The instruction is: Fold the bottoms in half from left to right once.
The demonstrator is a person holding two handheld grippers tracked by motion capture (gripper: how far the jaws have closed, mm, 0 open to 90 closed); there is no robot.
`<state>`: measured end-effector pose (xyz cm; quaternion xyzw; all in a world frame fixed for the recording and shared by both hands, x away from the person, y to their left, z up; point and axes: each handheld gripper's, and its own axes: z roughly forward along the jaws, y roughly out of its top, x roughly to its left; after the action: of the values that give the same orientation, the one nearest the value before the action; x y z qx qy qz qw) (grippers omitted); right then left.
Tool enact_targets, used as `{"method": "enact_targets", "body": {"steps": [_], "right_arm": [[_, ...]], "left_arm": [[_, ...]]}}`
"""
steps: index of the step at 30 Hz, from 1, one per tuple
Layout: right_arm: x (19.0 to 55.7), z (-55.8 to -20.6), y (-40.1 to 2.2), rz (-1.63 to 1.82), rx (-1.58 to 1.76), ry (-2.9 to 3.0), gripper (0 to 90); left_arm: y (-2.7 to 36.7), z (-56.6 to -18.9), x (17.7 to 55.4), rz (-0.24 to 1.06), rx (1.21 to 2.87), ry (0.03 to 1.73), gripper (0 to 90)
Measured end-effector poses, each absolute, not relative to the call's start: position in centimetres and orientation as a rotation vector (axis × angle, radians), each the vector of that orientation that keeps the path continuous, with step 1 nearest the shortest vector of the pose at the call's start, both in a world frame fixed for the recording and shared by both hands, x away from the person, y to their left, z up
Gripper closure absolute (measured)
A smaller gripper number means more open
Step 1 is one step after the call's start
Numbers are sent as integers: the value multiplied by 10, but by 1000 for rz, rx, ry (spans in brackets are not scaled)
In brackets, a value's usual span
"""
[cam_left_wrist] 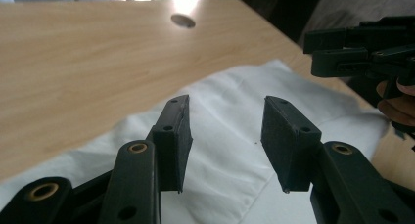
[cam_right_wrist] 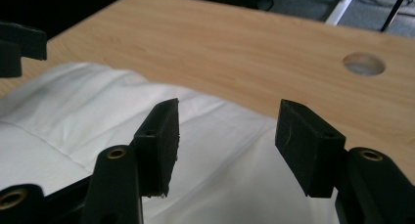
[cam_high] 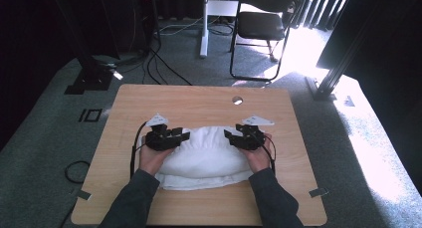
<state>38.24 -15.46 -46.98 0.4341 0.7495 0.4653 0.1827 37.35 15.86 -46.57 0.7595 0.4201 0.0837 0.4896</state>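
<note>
A folded white cloth [cam_high: 206, 156] lies on the near half of the wooden worktop [cam_high: 199, 98], roughly centred between its left and right edges, with its lower layer showing as a flat edge toward the person and the upper layer bunched into soft creases. The left hand-held gripper [cam_high: 183, 135] sits at the cloth's left end and the right hand-held gripper [cam_high: 230, 135] at its right end, the two pointing inward at each other across the fabric. In the left gripper view the left hand-held gripper [cam_left_wrist: 226, 136] has its jaws spread, with nothing pinched between the pads; the cloth [cam_left_wrist: 235, 150] lies beneath and beyond them, and the other gripper shows at the far right edge. In the right gripper view the right hand-held gripper [cam_right_wrist: 226, 141] also stands spread and empty, its pads above the cloth [cam_right_wrist: 88, 131]. A round hole [cam_high: 237, 100] is cut through the worktop near its far edge. Beyond the worktop a black chair [cam_high: 263, 24] stands on the grey carpet, with cables [cam_high: 159, 68] trailing across the floor. No container, label or readable writing can be made out.
</note>
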Motion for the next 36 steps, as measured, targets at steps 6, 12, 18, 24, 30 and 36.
{"method": "enact_targets", "body": {"steps": [6,12,18,24,30,36], "right_arm": [[379,-508,-138,1187,1235,2190,415],[370,-530,-141,1185,1254,2206,413],[365,-543,-139,1168,1238,2206,412],[368,-551,-133,1148,1262,2206,411],[375,-551,-126,1128,1301,2185,411],[385,-551,-119,1114,1334,2153,411]], "left_arm": [[149,-505,364,133,1892,1063,549],[152,-531,350,161,1923,1064,556],[149,-547,342,266,1952,1040,567],[153,-550,351,279,1973,1018,586],[157,-549,371,295,1983,1032,590],[161,-548,391,313,1989,1038,590]]}}
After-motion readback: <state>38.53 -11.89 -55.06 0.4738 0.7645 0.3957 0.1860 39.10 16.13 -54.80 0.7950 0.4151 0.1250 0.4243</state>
